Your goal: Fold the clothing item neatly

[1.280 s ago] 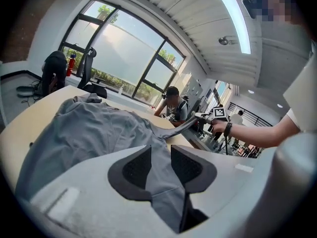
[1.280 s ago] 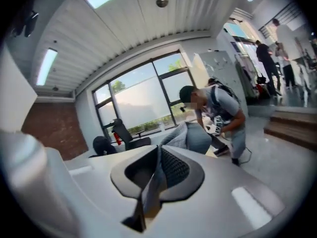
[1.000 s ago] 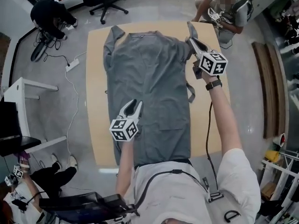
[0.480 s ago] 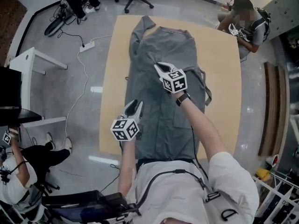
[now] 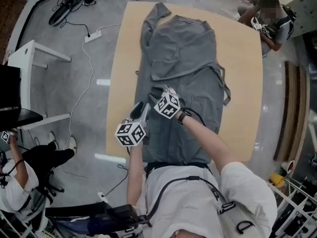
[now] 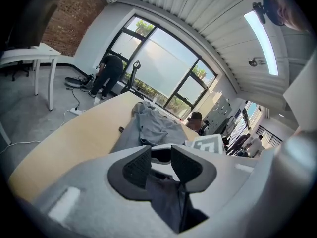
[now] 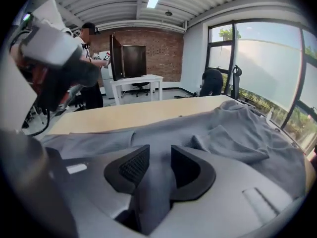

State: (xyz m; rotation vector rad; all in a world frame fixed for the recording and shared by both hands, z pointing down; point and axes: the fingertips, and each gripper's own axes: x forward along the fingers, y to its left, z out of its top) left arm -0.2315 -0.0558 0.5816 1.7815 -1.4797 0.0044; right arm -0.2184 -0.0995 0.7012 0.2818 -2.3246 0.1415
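A grey garment (image 5: 190, 98) lies lengthwise on the wooden table (image 5: 242, 83). One sleeve (image 5: 171, 72) is folded across its body. My right gripper (image 5: 166, 89) hovers low over the near left part of the garment (image 7: 237, 133). Its jaws have just been opening; grey cloth shows in the gap but the pads (image 7: 133, 165) stand apart from it. My left gripper (image 5: 140, 108) is close beside it at the garment's left edge. It is open, with dark cloth under the gap, and the right gripper's marker cube (image 6: 208, 144) just beyond.
A person (image 5: 270, 14) sits at the table's far right corner. A white desk (image 5: 29, 53) stands to the left, with a power strip and cable (image 5: 94, 33) on the floor. Another person (image 5: 20, 182) sits at the lower left.
My right gripper swept from the table's far right across the garment to the near left, bringing the sleeve over the body, and its jaws parted. The left gripper shifted toward the garment's left edge.
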